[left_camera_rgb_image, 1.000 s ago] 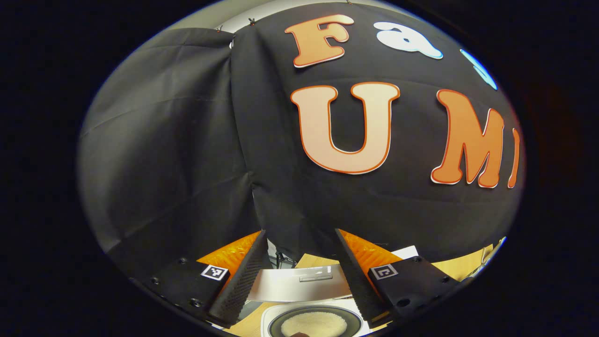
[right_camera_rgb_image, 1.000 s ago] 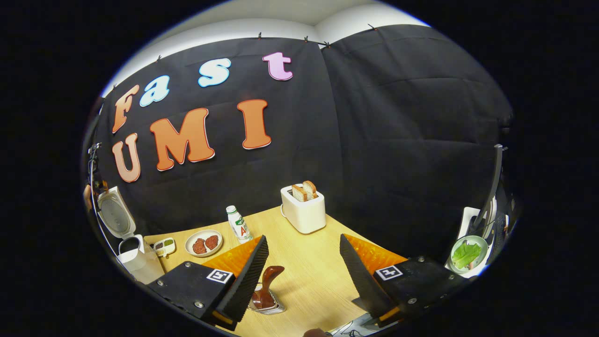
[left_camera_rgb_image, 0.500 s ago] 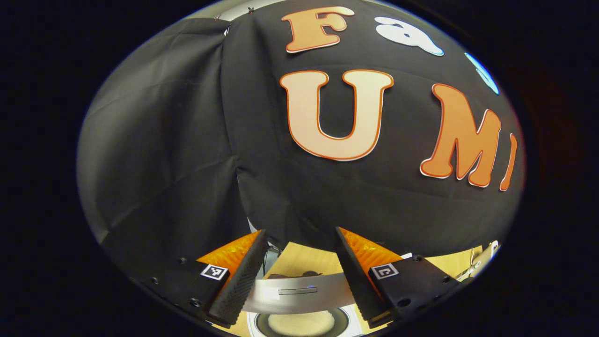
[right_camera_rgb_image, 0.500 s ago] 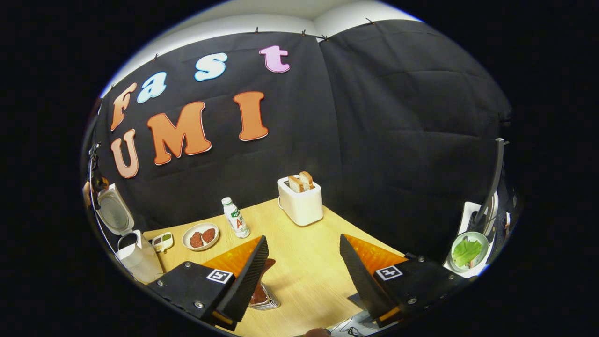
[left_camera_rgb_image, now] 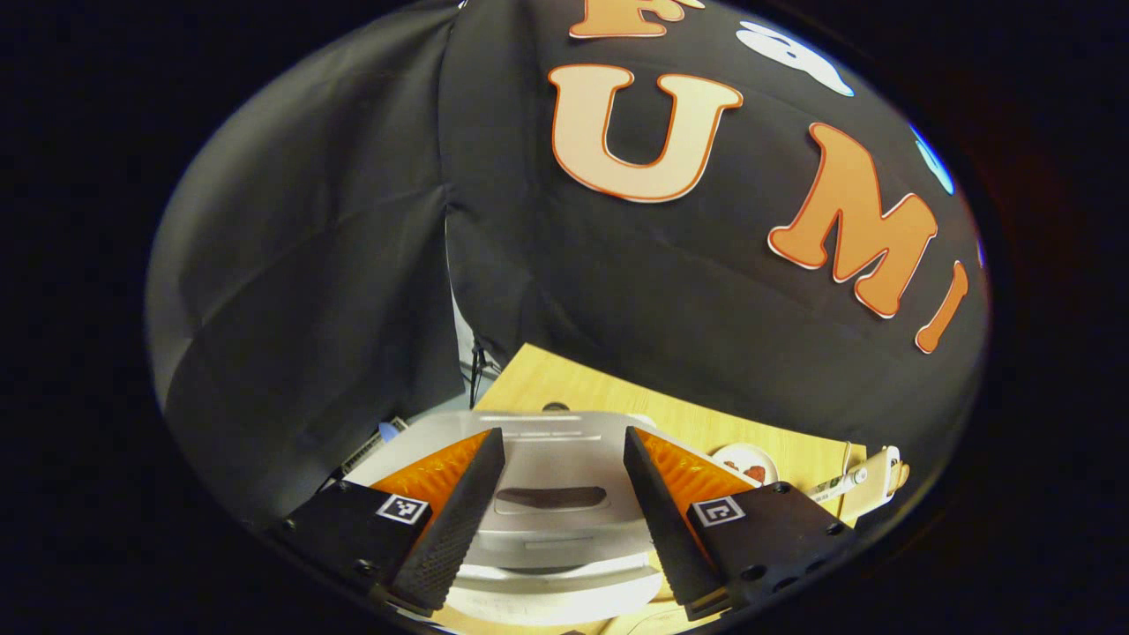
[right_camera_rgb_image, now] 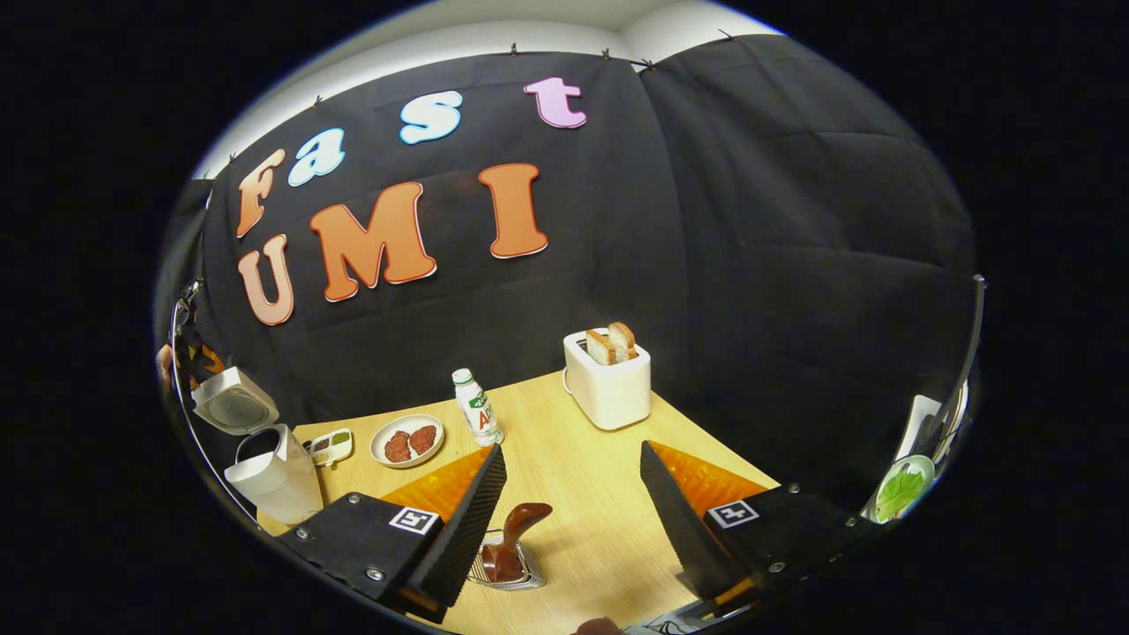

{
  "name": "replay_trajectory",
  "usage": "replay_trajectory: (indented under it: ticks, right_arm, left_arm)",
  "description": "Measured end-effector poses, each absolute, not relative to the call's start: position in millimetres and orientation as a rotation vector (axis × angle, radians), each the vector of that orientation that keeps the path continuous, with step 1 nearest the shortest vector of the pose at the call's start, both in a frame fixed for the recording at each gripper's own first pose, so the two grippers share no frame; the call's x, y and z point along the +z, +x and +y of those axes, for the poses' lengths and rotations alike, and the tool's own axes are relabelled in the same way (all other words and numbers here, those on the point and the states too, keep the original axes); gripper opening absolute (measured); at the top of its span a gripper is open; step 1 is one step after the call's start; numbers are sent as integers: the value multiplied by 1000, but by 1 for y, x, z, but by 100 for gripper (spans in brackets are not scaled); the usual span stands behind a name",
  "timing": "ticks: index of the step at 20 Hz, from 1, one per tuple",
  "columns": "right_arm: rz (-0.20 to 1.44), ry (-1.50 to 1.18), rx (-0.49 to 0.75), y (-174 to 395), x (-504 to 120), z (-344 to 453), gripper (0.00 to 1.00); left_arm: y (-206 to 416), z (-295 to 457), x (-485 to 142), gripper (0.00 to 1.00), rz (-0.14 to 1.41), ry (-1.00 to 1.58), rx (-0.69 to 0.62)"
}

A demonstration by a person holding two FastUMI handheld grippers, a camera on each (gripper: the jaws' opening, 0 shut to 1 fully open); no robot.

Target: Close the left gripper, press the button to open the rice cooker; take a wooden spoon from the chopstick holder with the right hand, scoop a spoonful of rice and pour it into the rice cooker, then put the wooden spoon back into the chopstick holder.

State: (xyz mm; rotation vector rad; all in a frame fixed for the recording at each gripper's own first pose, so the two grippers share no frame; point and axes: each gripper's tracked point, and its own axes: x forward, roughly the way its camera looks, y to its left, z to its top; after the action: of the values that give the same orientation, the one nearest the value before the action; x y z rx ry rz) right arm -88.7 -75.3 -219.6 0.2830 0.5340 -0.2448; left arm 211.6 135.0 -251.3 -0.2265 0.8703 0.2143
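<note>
A: Item one, left claw (left_camera_rgb_image: 557,494)?
B: Fingers apart, nothing between them. In the left gripper view it hangs over the rice cooker's lid (left_camera_rgb_image: 551,459), which lies just ahead of and below the fingertips, with a dark recess in its top midway between the fingers.

A: Item two, rice cooker (right_camera_rgb_image: 265,467)?
B: In the right gripper view it stands at the far left edge of the surface (right_camera_rgb_image: 582,511), white body with the lid raised at an angle, neither flat down nor bolt upright. Well apart from the right claw, near the left one.

A: Item three, right claw (right_camera_rgb_image: 573,516)?
B: Fingers spread, empty, held above the surface.

A: Item four, wooden spoon (right_camera_rgb_image: 516,534)?
B: Standing in the chopstick holder (right_camera_rgb_image: 507,569), a wire rack just beside the inner face of the right claw's left finger, low in the view. Long axis near upright, dark rounded end uppermost and leaning right, toward the gap between the fingers.

A: Which hand is nearer?
B: The right by a wide margin. I judge that any grasp on the spoon means shifting left and down so the fingers straddle that raised end.

A: Sundries?
B: Toaster (right_camera_rgb_image: 609,384) with bread, bottle (right_camera_rgb_image: 477,407), plate (right_camera_rgb_image: 407,440) and a small dish (right_camera_rgb_image: 330,446), all farther back.
</note>
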Motion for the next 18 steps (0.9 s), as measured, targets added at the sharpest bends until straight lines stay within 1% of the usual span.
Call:
replay_trajectory:
  ticks: [3,5,8,11,13,15,16,17,18]
  right_arm:
    - [542,270,-203,-80,-222,-76,95]
    - [541,278,-188,-76,-224,-77,95]
    - [546,290,-169,-72,-228,-77,95]
    - [551,279,-148,-72,-232,-76,95]
    - [554,271,-138,-71,-234,-75,95]
    - [557,258,-126,-71,-234,-72,95]
    - [556,253,-118,-71,-233,-71,95]
    - [551,248,-112,-69,-230,-69,95]
    - [544,243,-104,-67,-226,-67,95]
  left_arm:
    - [192,127,-266,96,905,-213,216]
    - [178,124,-278,97,943,-198,226]
    - [156,119,-303,98,1027,-130,246]
    - [137,109,-335,98,1088,-120,267]
    - [120,106,-367,98,1144,-128,282]
    - [126,107,-371,98,1106,-111,287]
    - [118,103,-368,99,1136,-108,284]
    - [120,101,-368,99,1118,-105,283]
    - [114,98,-366,100,1140,-108,275]
